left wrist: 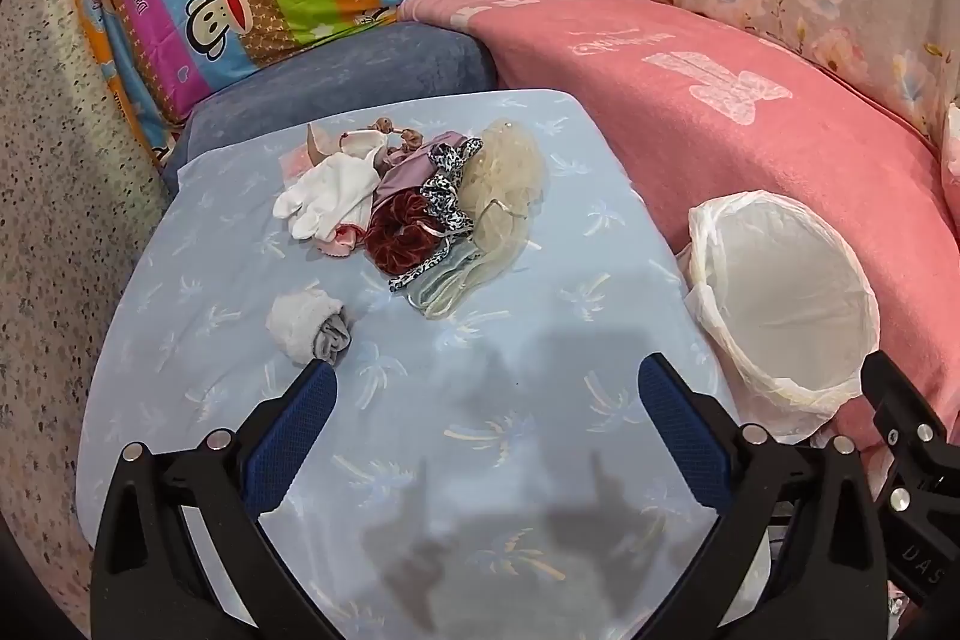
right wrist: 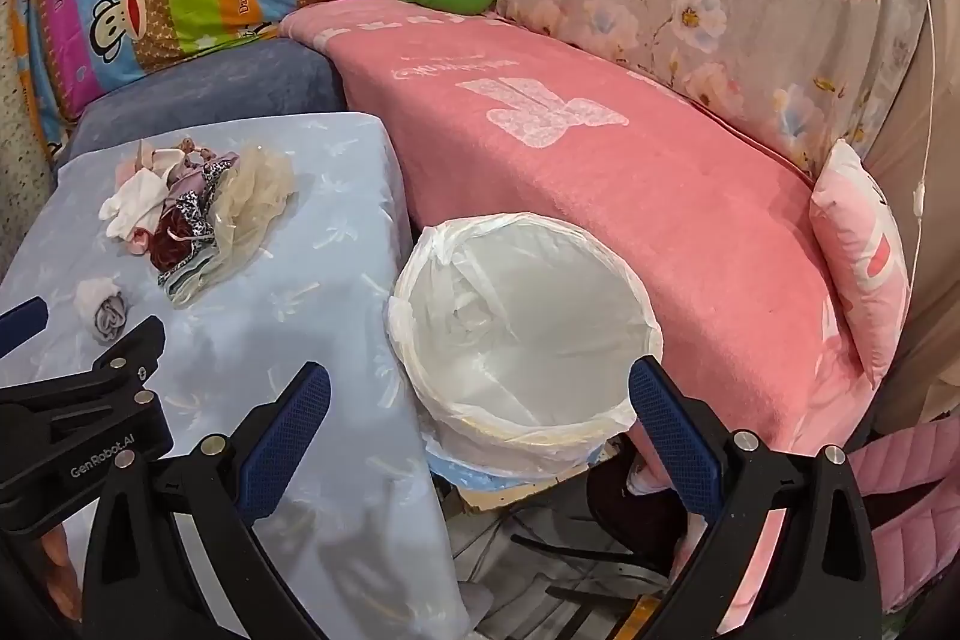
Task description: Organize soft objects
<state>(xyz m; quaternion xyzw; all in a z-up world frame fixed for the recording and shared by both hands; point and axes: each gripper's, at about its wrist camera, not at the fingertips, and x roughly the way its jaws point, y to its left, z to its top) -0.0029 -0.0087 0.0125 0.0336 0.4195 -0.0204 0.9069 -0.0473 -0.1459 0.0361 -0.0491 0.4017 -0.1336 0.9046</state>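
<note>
1. Left wrist view: left gripper, fingers spread wide, holding nothing, above a pale blue cloth-covered table. A rolled white-and-grey sock lies just beyond the left fingertip. Far centre: a pile of soft items, including white gloves, a maroon scrunchie and beige netting.
2. Right wrist view: right gripper, fingers apart and empty, near a white-lined bin standing between table and pink sofa. The pile lies far left.
</note>
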